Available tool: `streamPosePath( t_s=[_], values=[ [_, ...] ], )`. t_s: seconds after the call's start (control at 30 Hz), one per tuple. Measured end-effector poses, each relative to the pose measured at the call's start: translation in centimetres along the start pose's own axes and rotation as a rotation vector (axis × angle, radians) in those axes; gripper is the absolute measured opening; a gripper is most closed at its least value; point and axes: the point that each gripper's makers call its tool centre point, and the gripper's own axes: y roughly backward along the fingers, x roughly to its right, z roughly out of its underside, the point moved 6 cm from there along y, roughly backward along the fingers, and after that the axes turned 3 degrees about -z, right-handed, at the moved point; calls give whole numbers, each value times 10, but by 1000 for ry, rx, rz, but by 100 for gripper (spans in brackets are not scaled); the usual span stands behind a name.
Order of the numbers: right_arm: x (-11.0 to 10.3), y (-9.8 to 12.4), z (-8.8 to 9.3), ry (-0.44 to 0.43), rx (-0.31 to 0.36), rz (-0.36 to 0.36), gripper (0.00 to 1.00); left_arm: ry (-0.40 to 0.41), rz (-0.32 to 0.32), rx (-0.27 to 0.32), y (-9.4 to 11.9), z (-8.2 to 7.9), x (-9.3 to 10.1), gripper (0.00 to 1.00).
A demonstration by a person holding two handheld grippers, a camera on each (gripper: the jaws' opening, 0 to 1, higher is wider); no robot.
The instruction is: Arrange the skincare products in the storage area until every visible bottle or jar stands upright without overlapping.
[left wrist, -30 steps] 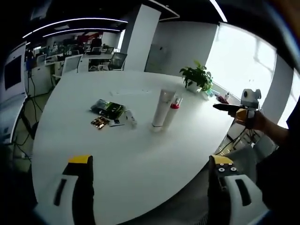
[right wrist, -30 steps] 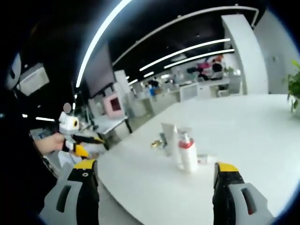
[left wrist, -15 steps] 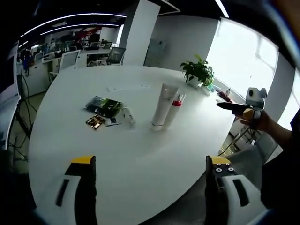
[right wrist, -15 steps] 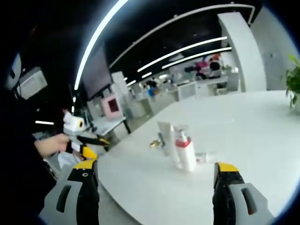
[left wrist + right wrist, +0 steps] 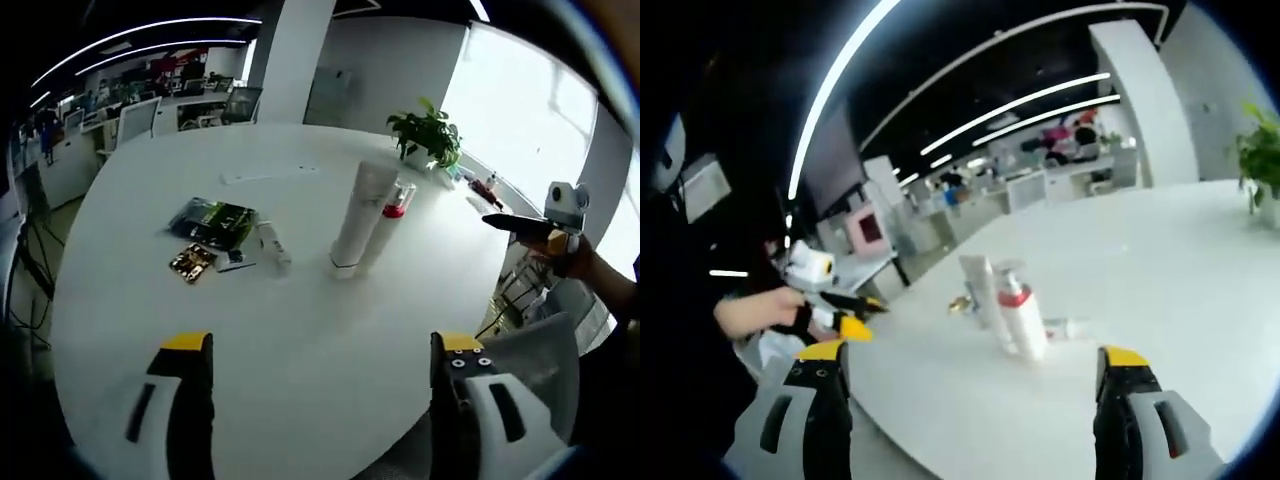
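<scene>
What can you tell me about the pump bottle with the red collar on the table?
The pump bottle is white, looks like plastic, with a red collar below a white pump head. It stands upright on the white table, close beside the taller white tube; whether they touch is unclear. In the left gripper view it sits just past the tube. No tongs hold it.

Mid-frame on a white table, a pump bottle and tube stand upright, side by side, between wide-apart jaws.
</scene>
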Motion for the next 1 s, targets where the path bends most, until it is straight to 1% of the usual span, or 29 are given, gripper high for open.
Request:
streamPosePath(
  t_s=[0.23, 0.33, 0.43, 0.5, 0.6, 0.7, 0.83, 0.9, 1.0],
  values=[
    [8, 0, 5, -22, -8, 18, 99, -13, -5, -16, -19, -8, -5, 79],
    [10, 0, 6, -31, -10, 25, 99, -12, -5, -19, -27, -12, -7, 74],
    [11, -1, 8, -36, -16, 25, 99, -13, -9, -17, -37, -16, -9, 72],
    [12, -2, 9, -38, -20, 25, 99, -8, -31, -6, -44, -18, -13, 68],
    [16, -4, 10, -48, -22, 32, 99, -14, -46, -2, -54, -19, -17, 64],
    [18, -5, 12, -53, -29, 38, 99, -19, -54, -18, -63, -18, -21, 62],
    [21, -6, 13, -64, -28, 42, 99, -34, -67, -19, -78, -22, -26, 60],
    [23, -7, 16, -75, -34, 47, 99, -38, -72, -28, -85, -24, -29, 59],
    [22, -10, 21, -85, -45, 44, 99, -37, -77, -26, -96, -29, -33, 58]
  ],
)
